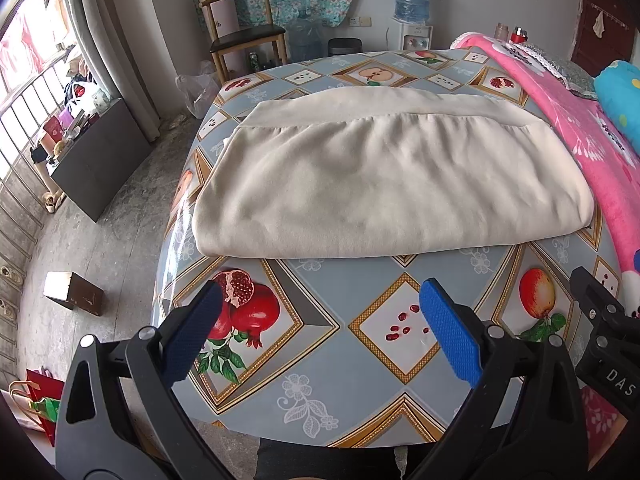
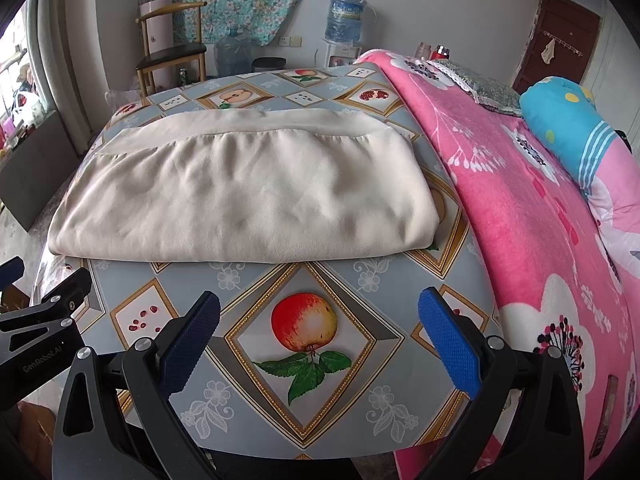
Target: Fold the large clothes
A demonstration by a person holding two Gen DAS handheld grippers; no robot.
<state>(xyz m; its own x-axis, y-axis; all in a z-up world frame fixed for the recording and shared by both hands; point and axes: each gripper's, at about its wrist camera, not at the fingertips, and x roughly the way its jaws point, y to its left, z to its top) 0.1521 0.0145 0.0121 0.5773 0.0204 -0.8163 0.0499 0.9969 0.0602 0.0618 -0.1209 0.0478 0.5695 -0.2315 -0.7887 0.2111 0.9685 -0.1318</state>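
A cream garment (image 1: 384, 184) lies folded into a wide rectangle on the table (image 1: 320, 360), which wears a fruit-print oilcloth; the same garment (image 2: 240, 196) fills the middle of the right wrist view. My left gripper (image 1: 320, 300) hovers over the table's near edge, short of the garment's front fold, its blue pads wide apart and holding nothing. My right gripper (image 2: 320, 312) is held likewise over an apple print, open and empty. The right gripper's black body (image 1: 604, 320) shows at the right of the left wrist view, and the left gripper's body (image 2: 44, 320) shows at the left of the right wrist view.
A pink floral blanket (image 2: 540, 208) drapes over the table's right side, with a blue cushion (image 2: 568, 128) on it. Behind the table are a wooden chair (image 1: 244, 36), a water dispenser (image 1: 412, 8) and a bin. On the floor at left are a dark cabinet (image 1: 100, 160) and a small box (image 1: 74, 292).
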